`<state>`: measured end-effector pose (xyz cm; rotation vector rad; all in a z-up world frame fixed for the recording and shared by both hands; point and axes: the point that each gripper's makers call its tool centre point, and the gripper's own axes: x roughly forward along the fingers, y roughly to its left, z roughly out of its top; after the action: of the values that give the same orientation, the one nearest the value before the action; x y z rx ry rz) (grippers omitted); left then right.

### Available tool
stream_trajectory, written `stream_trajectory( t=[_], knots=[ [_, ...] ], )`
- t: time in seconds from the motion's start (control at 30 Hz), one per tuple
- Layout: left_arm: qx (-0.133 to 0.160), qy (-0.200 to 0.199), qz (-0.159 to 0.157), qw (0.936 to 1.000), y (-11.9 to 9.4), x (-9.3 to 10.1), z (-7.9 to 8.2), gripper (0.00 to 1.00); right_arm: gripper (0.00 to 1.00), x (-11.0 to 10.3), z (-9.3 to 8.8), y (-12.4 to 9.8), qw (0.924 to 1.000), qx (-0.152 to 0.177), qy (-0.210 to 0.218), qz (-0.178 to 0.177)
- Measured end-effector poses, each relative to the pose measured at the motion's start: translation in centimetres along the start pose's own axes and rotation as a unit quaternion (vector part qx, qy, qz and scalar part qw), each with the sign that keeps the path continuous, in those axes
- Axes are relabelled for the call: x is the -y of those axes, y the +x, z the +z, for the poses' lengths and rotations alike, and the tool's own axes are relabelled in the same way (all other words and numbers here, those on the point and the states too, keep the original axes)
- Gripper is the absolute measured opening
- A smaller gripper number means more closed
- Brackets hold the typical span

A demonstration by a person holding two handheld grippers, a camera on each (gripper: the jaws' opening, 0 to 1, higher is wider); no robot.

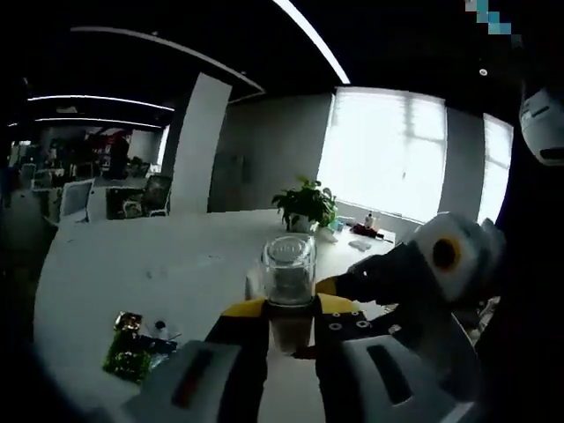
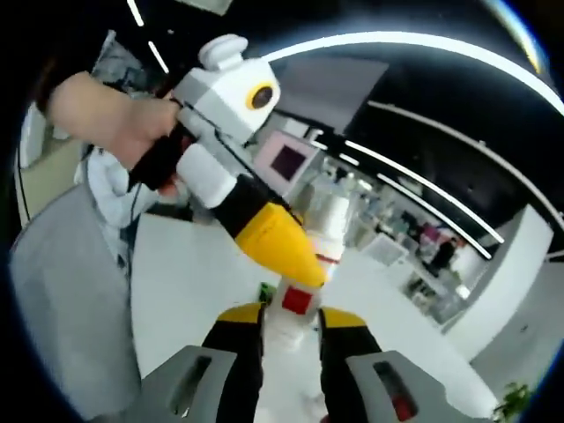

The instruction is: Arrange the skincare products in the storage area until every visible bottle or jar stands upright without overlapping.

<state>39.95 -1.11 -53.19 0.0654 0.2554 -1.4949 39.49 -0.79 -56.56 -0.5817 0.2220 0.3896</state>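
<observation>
No readable writing anywhere; red square label on the bottle (image 2: 298,304) in the right gripper view, text too small to make out. Green packet (image 1: 126,354) on the white surface (image 1: 141,264) at lower left of the left gripper view, print illegible.

Left gripper view: left hand-held gripper (image 1: 287,319) closed on a clear jar (image 1: 287,273), yellow-and-black jaws pressing its lower sides, ribbed clear lid on top, jar upright and held up off the surface. Right hand-held gripper (image 1: 328,285) entering from the right, white body with yellow ring, yellow tip just beside the jar's right side; contact not certain. Potted plant (image 1: 306,205) behind the jar near the far edge of the surface, small items beside it to the right, too small to identify. Office chairs and desks far left, white pillar, bright windows at right.

Right gripper view: right hand-held gripper (image 2: 291,339) clamped around the lower part of a white bottle, jaws close together on both sides of it. Left hand-held gripper (image 2: 304,261) coming in from upper left, held by a hand (image 2: 110,119), its yellow tip lying across the front of the bottle, own jaw state not visible here. Grey sleeve at left. Ceiling light strips, office background at right.
</observation>
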Motion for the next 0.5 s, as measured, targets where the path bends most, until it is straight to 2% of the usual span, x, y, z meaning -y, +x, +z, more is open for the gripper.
stream_trajectory(
  t=[0.07, 0.13, 0.17, 0.2, 0.27, 0.3, 0.33, 0.4, 0.43, 0.5],
  knots=[
    [-0.025, 0.041, -0.009, 0.9988, 0.3, 0.4, -0.2, 0.22, 0.23, -1.1, -1.1, -0.6, 0.9984, -0.023, -0.001, 0.052],
    [-0.045, 0.071, -0.021, 0.9962, 0.7, 0.9, -0.5, 0.22, 0.27, -1.4, -2.1, -1.3, 0.9962, -0.041, -0.013, 0.076],
    [-0.049, 0.083, -0.025, 0.9950, 0.8, 1.1, -0.6, 0.22, 0.27, -1.1, -2.1, -1.5, 0.9966, -0.034, -0.011, 0.074],
    [-0.058, 0.094, -0.035, 0.9933, 1.1, 1.5, -0.8, 0.22, 0.24, -1.6, -2.5, -2.0, 0.9941, -0.035, -0.009, 0.102],
    [-0.065, 0.106, -0.046, 0.9911, 1.5, 2.0, -1.1, 0.22, 0.22, -0.8, -3.1, -2.6, 0.9940, -0.045, -0.011, 0.099],
    [-0.070, 0.111, -0.047, 0.9903, 1.7, 2.2, -1.3, 0.22, 0.23, -0.8, -3.7, -3.2, 0.9905, -0.063, -0.023, 0.120],
    [-0.075, 0.121, -0.057, 0.9881, 2.1, 2.5, -1.8, 0.22, 0.23, -0.8, -3.9, -3.6, 0.9884, -0.066, -0.028, 0.134],
    [-0.087, 0.131, -0.065, 0.9854, 2.8, 2.8, -2.8, 0.22, 0.22, -0.1, -4.0, -4.4, 0.9872, -0.067, -0.029, 0.142],
    [-0.091, 0.134, -0.070, 0.9843, 3.0, 3.0, -3.2, 0.22, 0.22, -0.2, -4.1, -4.8, 0.9847, -0.069, -0.025, 0.158],
    [-0.091, 0.135, -0.079, 0.9836, 3.7, 3.4, -3.6, 0.22, 0.21, 0.5, -3.7, -5.6, 0.9839, -0.061, -0.008, 0.168]
  ],
)
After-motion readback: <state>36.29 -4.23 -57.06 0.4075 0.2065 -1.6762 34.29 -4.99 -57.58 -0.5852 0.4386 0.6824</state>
